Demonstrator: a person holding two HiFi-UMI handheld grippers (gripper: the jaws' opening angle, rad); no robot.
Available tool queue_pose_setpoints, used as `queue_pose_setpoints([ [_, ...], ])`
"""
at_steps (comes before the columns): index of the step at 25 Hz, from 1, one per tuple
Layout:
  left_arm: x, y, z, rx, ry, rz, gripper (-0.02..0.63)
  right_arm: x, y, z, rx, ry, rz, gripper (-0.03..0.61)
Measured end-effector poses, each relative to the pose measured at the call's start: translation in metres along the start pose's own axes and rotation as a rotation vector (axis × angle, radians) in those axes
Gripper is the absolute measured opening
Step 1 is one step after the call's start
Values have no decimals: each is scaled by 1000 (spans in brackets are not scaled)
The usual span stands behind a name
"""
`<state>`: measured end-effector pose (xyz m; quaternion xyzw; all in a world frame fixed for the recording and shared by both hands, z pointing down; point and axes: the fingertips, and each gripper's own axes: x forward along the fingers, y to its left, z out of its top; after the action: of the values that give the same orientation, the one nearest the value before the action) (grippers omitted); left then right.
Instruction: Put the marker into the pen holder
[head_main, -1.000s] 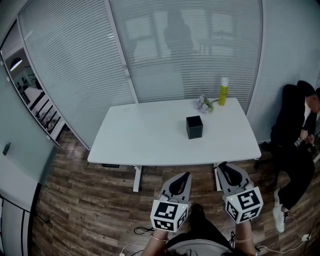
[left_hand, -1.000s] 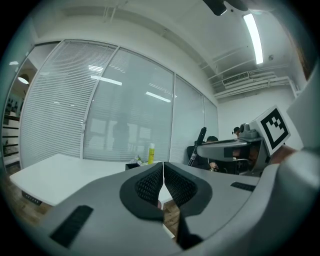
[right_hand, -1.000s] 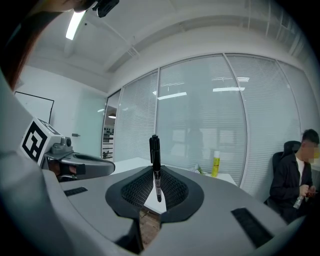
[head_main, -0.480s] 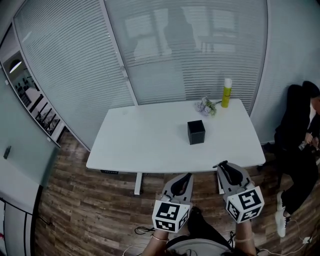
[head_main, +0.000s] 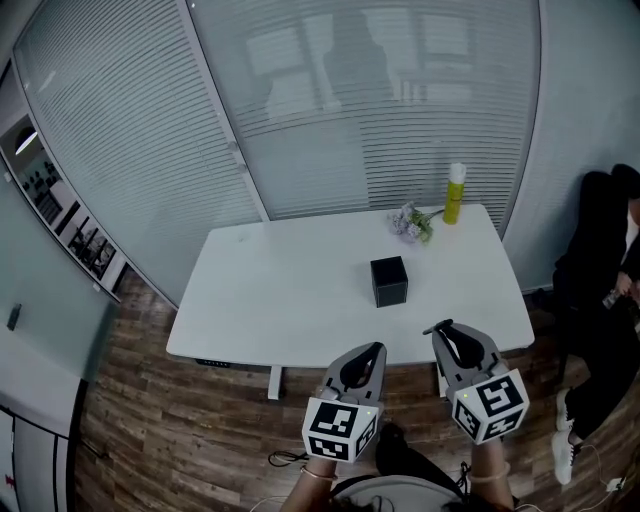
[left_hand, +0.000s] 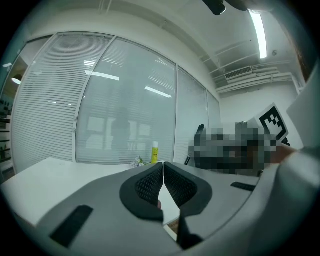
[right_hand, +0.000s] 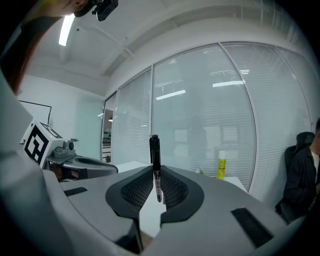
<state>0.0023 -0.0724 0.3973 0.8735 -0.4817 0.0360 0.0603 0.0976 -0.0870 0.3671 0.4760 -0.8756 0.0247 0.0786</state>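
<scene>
A black cube-shaped pen holder (head_main: 389, 281) stands on the white table (head_main: 280, 300), right of its middle. My right gripper (right_hand: 156, 176) is shut on a black marker (right_hand: 155, 157) that stands upright between its pads, cap end up. In the head view the right gripper (head_main: 446, 330) hovers just off the table's near edge, below and right of the holder, with the marker's tip (head_main: 430, 328) poking out to its left. My left gripper (head_main: 372, 351) is shut on nothing, also near the front edge; its closed tips (left_hand: 163, 167) show in the left gripper view.
A yellow bottle (head_main: 455, 194) and a small bunch of flowers (head_main: 411, 222) sit at the table's far right corner. A person in dark clothes (head_main: 605, 300) sits to the right of the table. Glass walls with blinds stand behind. Wood floor lies below.
The view has shifted closer to the table and slightly left. Both grippers stay in much the same place in the frame, with the marker still held.
</scene>
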Motion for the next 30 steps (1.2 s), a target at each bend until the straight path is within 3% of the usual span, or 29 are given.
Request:
queue_pose_setpoints([
  [15, 80, 29, 3, -14, 29, 19, 23, 67, -58, 5, 27, -2, 50, 69],
  [30, 112, 70, -3, -40, 57, 92, 23, 128, -79, 1, 55, 5, 112, 69],
])
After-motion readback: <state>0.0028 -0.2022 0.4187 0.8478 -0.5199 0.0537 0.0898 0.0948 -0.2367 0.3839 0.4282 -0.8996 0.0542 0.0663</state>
